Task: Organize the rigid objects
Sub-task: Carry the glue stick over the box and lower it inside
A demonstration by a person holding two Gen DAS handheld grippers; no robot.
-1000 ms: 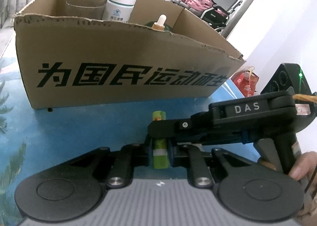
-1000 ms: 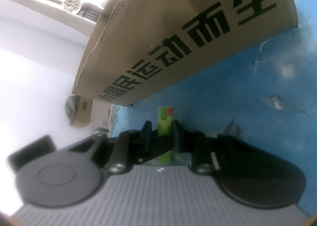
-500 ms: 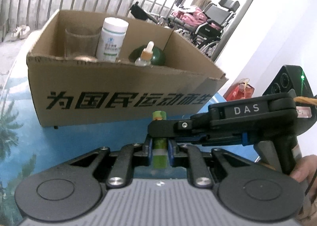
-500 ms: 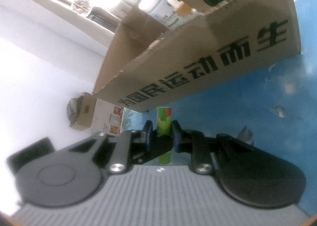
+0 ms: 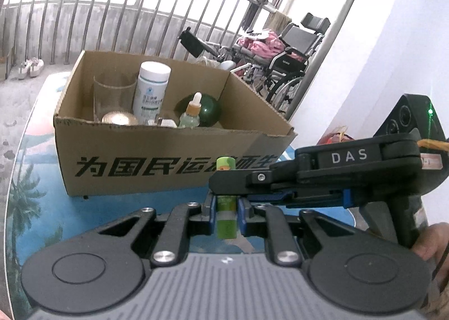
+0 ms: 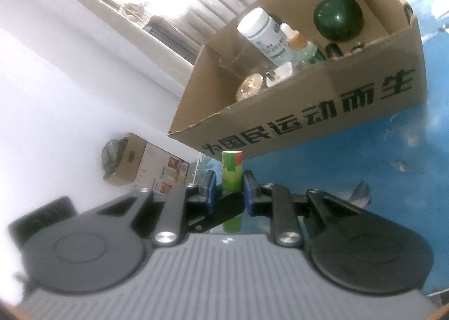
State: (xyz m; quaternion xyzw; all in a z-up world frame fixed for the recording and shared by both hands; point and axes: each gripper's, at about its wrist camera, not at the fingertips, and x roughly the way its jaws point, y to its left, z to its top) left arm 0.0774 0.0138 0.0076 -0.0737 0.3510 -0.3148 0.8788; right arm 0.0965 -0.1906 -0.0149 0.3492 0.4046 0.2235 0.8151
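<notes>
A small green tube [image 5: 226,225] hangs upright above the blue tabletop [image 5: 84,216], held by both grippers at once. My left gripper [image 5: 226,214] is shut on its lower part, blue pads pressing both sides. My right gripper [image 5: 217,183] comes in from the right and crosses the tube just above that. In the right wrist view the right gripper [image 6: 230,193] is shut on the tube [image 6: 231,168], with a black left finger lying across it. Ahead stands the open cardboard box [image 5: 168,157] with black lettering, also seen in the right wrist view [image 6: 308,112].
The box holds a white bottle [image 5: 151,90], a dropper bottle [image 5: 192,112], a dark green ball [image 5: 210,108], a clear glass [image 5: 112,95] and a gold lid [image 5: 118,118]. A railing and a wheelchair [image 5: 289,50] lie beyond. A hand [image 5: 432,241] grips the right handle.
Both grippers have risen together with the green tube. The box now sits lower in both views and its inside shows. Both grips are unchanged.
</notes>
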